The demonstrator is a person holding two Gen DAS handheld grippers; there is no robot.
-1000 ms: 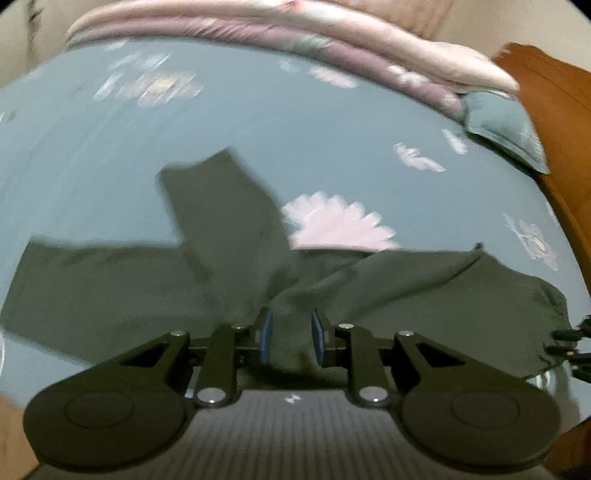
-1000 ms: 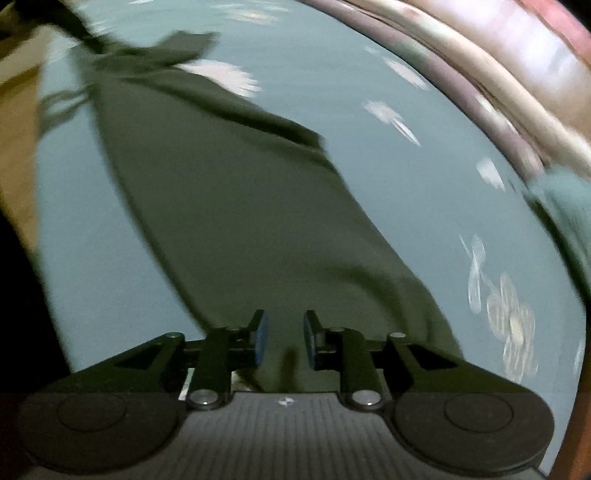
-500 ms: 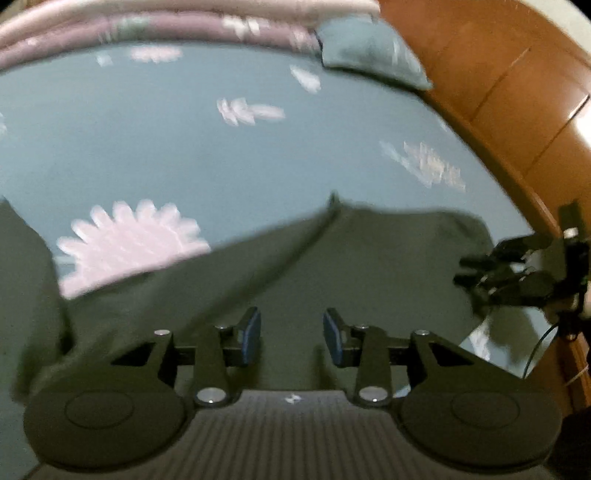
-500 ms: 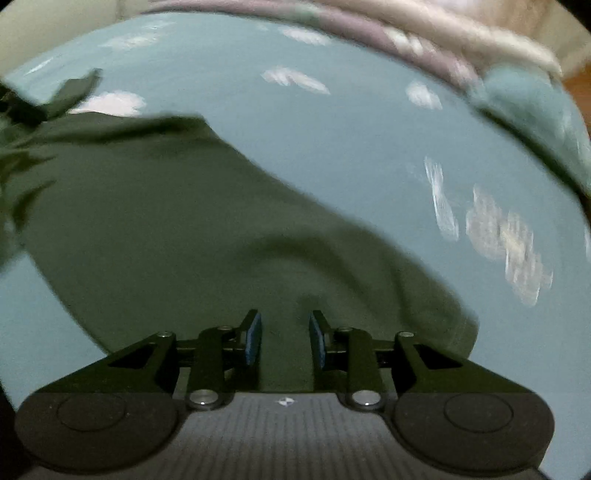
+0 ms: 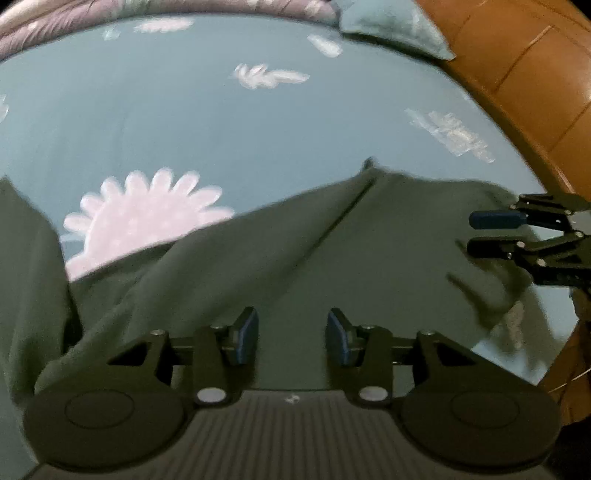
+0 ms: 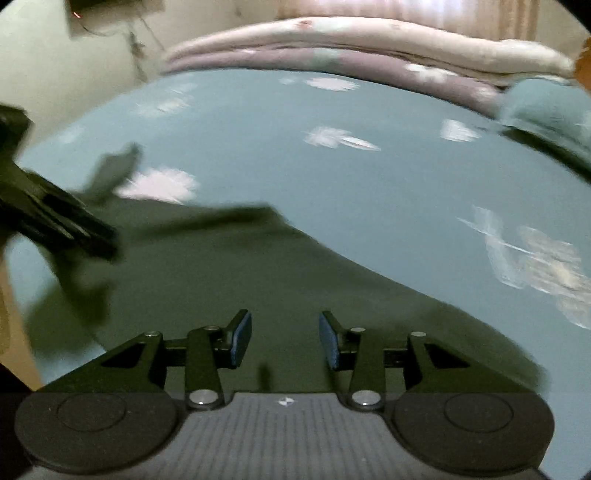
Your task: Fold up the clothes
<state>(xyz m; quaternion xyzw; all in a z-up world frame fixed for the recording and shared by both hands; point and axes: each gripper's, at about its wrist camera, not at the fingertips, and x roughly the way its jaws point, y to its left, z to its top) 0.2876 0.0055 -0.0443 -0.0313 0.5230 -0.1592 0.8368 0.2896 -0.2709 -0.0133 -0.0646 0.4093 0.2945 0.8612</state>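
- Green cloth, a dark shirt or top (image 5: 295, 266), lies spread on the bed sheet (image 5: 184, 122), which is blue with pale flowers. It lies flat so that it can be folded.
- Just past the jaws of the left gripper (image 5: 291, 338) and under them is the green cloth. A long crease (image 5: 332, 229) runs away from the jaws, up toward a pointed corner of the cloth.
- The left jaws have just been opening. Now they stand partly apart. The cloth shows through the gap, but the blue pads do not press on it, so I think this gripper has let go.
- The right gripper (image 6: 284, 339) has the same cloth under its jaws and just ahead of them. Its jaws have just been opening too, and they hold nothing.
- Off to the right of the left jaws, the other gripper shows at the far side of the cloth. One gripper is at each side, probably so the cloth can be laid down evenly.
- To the left of the left jaws, a part of the cloth (image 5: 33, 280) sticks out, maybe a sleeve. It is too blurry to be sure.
- Far ahead of both jaws are a folded blanket (image 6: 369, 40) and a blue pillow (image 5: 391, 26), well apart from the cloth.
- My guess is that one fold has been set down and more folds are left to do.
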